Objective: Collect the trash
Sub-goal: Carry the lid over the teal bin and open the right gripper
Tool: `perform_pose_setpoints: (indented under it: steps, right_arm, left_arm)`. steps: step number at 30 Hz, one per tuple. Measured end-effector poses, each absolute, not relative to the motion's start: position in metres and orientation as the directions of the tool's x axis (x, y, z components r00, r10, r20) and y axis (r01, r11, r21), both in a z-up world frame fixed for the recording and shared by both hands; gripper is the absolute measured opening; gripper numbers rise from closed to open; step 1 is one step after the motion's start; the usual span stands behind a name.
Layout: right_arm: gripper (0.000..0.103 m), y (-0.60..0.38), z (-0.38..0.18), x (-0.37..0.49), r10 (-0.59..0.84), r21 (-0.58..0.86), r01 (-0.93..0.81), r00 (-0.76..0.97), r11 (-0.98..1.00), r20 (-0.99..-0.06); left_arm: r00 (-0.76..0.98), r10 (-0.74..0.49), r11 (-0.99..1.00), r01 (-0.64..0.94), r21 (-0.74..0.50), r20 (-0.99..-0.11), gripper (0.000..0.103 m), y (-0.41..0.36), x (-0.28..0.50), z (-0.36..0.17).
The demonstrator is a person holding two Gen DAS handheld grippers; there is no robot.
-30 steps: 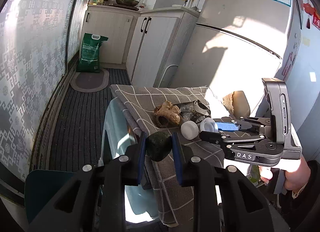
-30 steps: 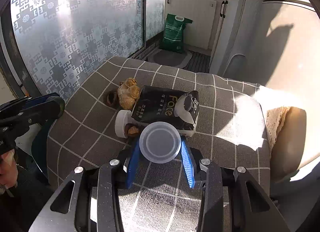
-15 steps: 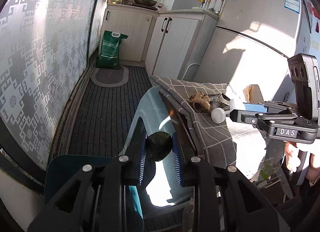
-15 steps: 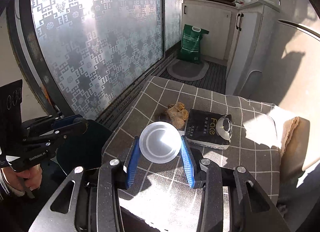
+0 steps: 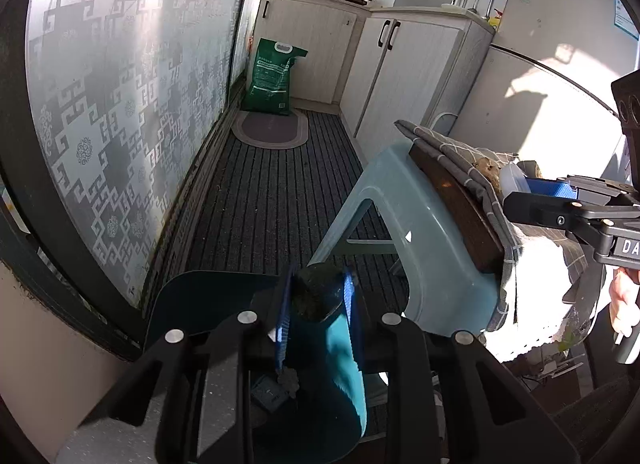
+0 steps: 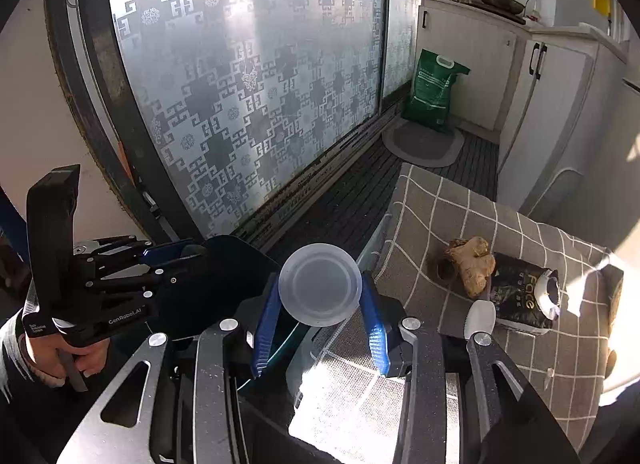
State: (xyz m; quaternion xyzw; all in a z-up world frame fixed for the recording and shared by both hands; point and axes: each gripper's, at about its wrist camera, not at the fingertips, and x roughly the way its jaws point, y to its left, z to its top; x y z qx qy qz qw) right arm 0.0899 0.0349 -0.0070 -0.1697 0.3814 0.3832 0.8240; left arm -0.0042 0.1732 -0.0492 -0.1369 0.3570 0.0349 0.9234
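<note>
Two pieces of trash are in our grip. Our left hand-held gripper (image 5: 318, 300) clamps a dark lump (image 5: 317, 296) right over the open teal bin (image 5: 344, 376), not yet dropped. Our right hand-held gripper (image 6: 320, 304) pinches a clear plastic lid (image 6: 320, 284) near the bin's edge. Left on the cloth-covered bench (image 6: 520, 344) we see a ginger root (image 6: 470, 264), a black packet (image 6: 520, 296) and a white cap (image 6: 480, 318).
</note>
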Motion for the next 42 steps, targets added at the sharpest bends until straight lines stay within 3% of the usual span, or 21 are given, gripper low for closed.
perform_pose_setpoints:
  steps: [35,42]
  right_arm:
    - [0.040,0.140,-0.080,0.076,0.378,0.013,-0.819,0.251,0.574,-0.891]
    - [0.040,0.147,-0.105,0.077,0.323,0.001,-0.823,0.223,0.568,-0.920]
  left_arm:
    - [0.506,-0.088,0.946,-0.227,-0.231,-0.858,0.028,0.208,-0.016,-0.152]
    - [0.532,-0.085,0.947,-0.220,-0.234,-0.843,0.029,0.210,-0.018,-0.147]
